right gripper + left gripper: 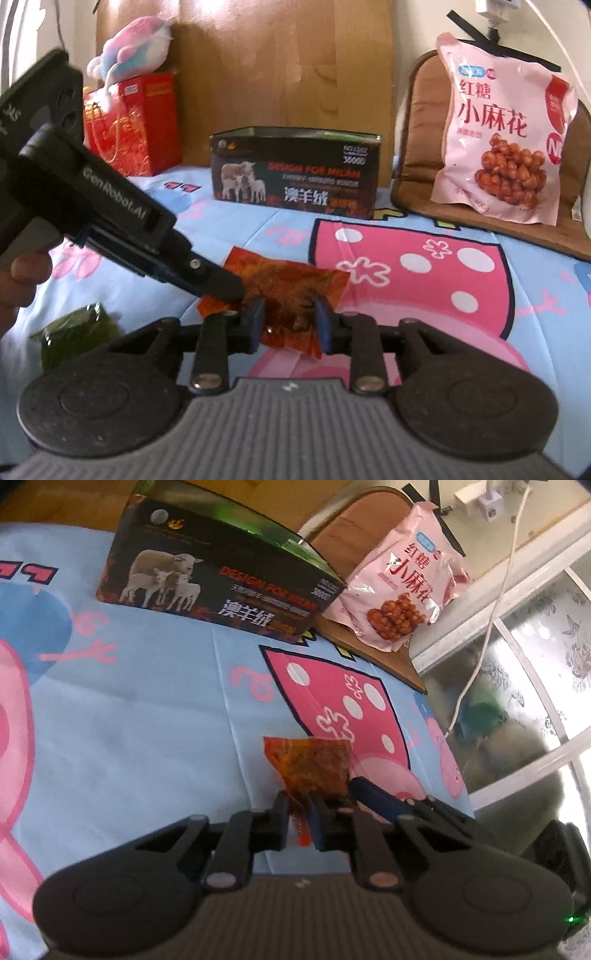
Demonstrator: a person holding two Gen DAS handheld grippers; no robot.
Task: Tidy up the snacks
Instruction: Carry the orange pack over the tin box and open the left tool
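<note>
Left gripper clamped on near edge of small orange-red translucent snack packet, packet lying on blue cartoon-print bedsheet. Right gripper fingers apart, straddling same packet, not pinching. Open-top black cardboard box with sheep picture beyond; contents hidden. Pink bagged fried-twist snack leans on brown cushion. Green wrapped snack near-left.

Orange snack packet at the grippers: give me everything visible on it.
The orange snack packet is a small, translucent, crinkly plastic pouch with dark reddish contents and flat sealed edges. It lies on the blue cartoon bedsheet. The left gripper is shut on one end; the right gripper straddles its near edge with jaws apart, not clamped. The packet looks unopened.
</note>
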